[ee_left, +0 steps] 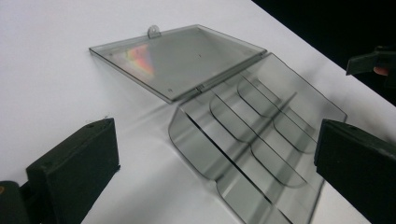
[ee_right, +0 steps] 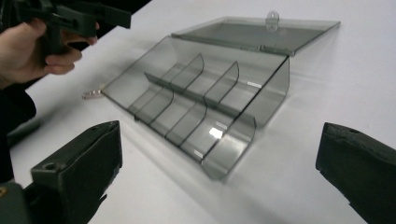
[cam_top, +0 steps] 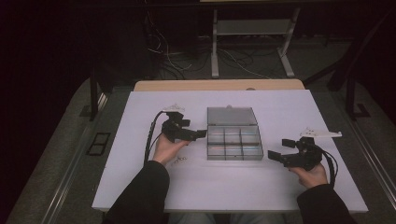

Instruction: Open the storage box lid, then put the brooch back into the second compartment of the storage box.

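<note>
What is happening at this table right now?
A person sits at a white table with a two-jaw gripper in each hand. Between them lies a clear plastic compartment box, its lid folded open flat; the compartments look empty. The left gripper and the right gripper are both open and point at the box from either side without touching it. Some small metal pieces lie near the left hand.

Left gripper [cam_top: 201,134] and right gripper [cam_top: 275,155] apparently gape wide, empty.

The high view is dim with black surroundings beyond the pale table [cam_top: 140,186], while both gripper views are brighter, with rainbow glare on the clear box lid [ee_left: 177,58] and soft blur on near jaws.
</note>
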The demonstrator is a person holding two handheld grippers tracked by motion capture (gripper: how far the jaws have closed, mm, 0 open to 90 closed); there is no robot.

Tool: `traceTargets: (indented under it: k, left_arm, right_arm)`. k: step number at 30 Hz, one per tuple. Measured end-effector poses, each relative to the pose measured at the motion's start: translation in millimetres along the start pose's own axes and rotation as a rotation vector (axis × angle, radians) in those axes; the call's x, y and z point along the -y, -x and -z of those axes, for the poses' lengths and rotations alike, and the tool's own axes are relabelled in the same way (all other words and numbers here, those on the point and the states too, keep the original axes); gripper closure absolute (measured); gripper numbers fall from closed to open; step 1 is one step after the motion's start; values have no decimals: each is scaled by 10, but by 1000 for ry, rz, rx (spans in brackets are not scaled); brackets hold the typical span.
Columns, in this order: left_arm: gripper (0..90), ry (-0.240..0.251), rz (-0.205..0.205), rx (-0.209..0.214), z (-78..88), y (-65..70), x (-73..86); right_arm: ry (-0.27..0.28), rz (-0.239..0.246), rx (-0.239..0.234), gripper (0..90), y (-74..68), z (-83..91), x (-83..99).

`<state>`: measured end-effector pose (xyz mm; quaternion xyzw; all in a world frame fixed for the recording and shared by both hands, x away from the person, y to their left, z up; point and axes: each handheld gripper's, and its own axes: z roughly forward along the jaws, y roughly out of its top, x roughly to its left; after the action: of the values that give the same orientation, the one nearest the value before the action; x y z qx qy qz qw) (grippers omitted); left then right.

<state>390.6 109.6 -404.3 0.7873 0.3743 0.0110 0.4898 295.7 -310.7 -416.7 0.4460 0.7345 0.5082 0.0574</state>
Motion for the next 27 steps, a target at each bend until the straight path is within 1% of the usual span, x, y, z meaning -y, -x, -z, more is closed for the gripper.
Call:
traceTargets:
  k: [1, 3, 6, 9, 11, 13, 18, 21, 23, 27]
  left_arm:
    - [0, -7, -6, -1, 14, 16, 14]
    - [0, -18, -21, -4, 43, 42, 39]
    - [0, -34, -32, -1, 80, 56, 73]
    - [0, -55, -33, -7, 109, 52, 104]
    - [0, -66, -33, -5, 129, 50, 124]
    - [0, -80, -38, -6, 149, 53, 145]
    - [0, -98, -27, 1, 205, 51, 233]
    - [0, -119, -27, -5, 235, 36, 293]
    - [0, -126, -24, -6, 254, 36, 325]
    - [0, -143, -31, -5, 296, 50, 369]
  right_arm:
    - [-5, 10, 4, 3, -5, 16, 21]
    - [-9, 8, 10, 3, -21, 50, 58]
    - [-14, 7, 15, 3, -38, 100, 107]
    - [-20, -3, 15, 3, -55, 138, 163]
    - [-34, -4, 15, 3, -69, 154, 194]
    - [-41, 5, 19, 3, -79, 167, 216]
    - [-56, 16, 19, 3, -96, 170, 238]
    - [-78, 27, 33, 3, -104, 138, 246]
    - [-95, 30, 31, 3, -107, 122, 251]
    - [-100, 31, 24, 3, -114, 102, 254]
